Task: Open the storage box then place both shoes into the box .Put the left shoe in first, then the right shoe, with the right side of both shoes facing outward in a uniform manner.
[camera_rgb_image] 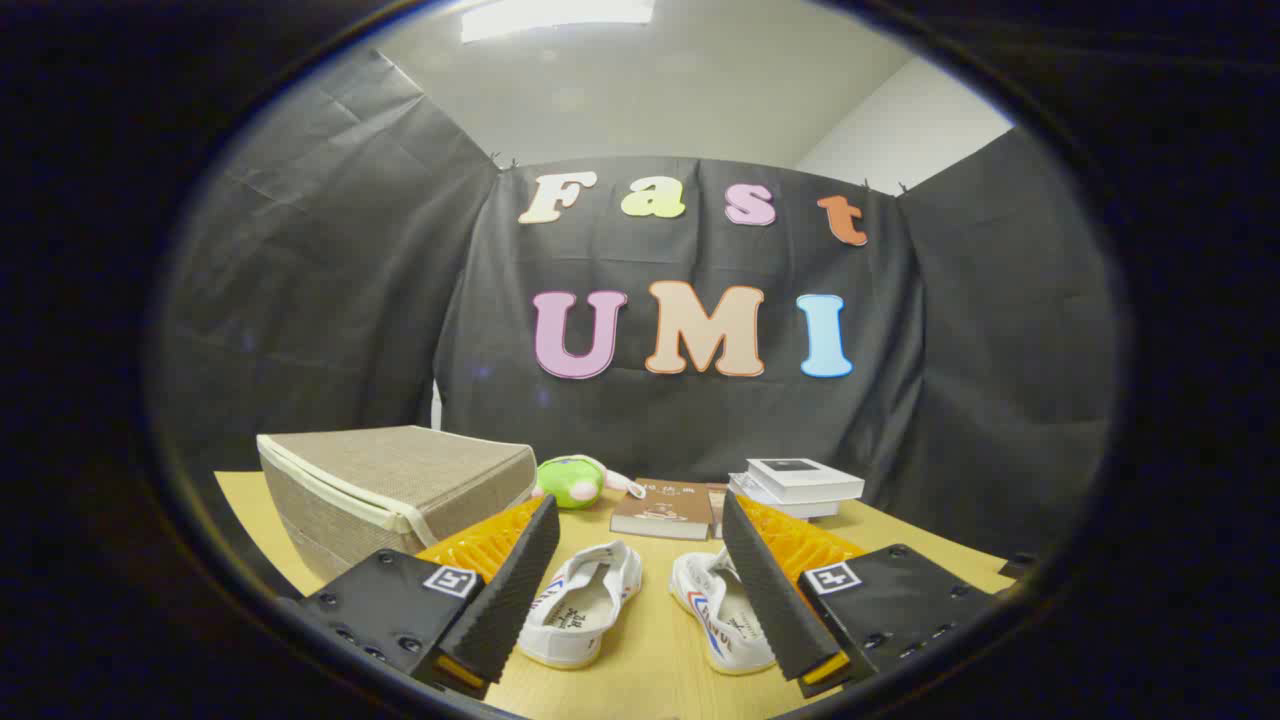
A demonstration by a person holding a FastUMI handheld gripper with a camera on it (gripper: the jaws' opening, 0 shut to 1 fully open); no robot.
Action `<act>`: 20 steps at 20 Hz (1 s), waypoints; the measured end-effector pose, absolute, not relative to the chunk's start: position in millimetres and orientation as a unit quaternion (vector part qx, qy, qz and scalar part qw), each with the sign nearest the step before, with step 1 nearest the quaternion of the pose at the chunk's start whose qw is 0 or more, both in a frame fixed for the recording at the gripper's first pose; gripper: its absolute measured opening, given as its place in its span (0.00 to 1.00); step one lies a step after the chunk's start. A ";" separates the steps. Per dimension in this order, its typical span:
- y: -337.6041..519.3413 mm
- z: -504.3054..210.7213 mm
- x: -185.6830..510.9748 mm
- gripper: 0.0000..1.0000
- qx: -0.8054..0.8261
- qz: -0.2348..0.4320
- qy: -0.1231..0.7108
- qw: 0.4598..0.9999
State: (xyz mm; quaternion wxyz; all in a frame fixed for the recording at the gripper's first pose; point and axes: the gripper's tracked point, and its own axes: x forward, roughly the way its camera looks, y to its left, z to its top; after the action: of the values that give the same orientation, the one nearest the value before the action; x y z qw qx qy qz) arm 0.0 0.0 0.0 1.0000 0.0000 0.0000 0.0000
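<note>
The gripper (pixel 640 585) hovers low, jaws spread wide, gripping nothing. Two white canvas shoes (pixel 585 605) lie between them on the pale wooden surface (pixel 650 670). A closed beige fabric storage box (pixel 395 485) sits centre-left.

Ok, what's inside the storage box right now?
Cannot tell: the storage box is closed, its lid covering the inside. Both white shoes lie on the table between the open claw fingers, outside the box.
</note>
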 end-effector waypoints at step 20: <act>-8.9 1.0 -2.1 1.00 0.001 -0.009 -0.011 1.000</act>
State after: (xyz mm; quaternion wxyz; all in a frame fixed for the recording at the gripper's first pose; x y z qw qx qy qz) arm -2.1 -8.9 1.0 0.9999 0.0013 -0.0109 -0.0093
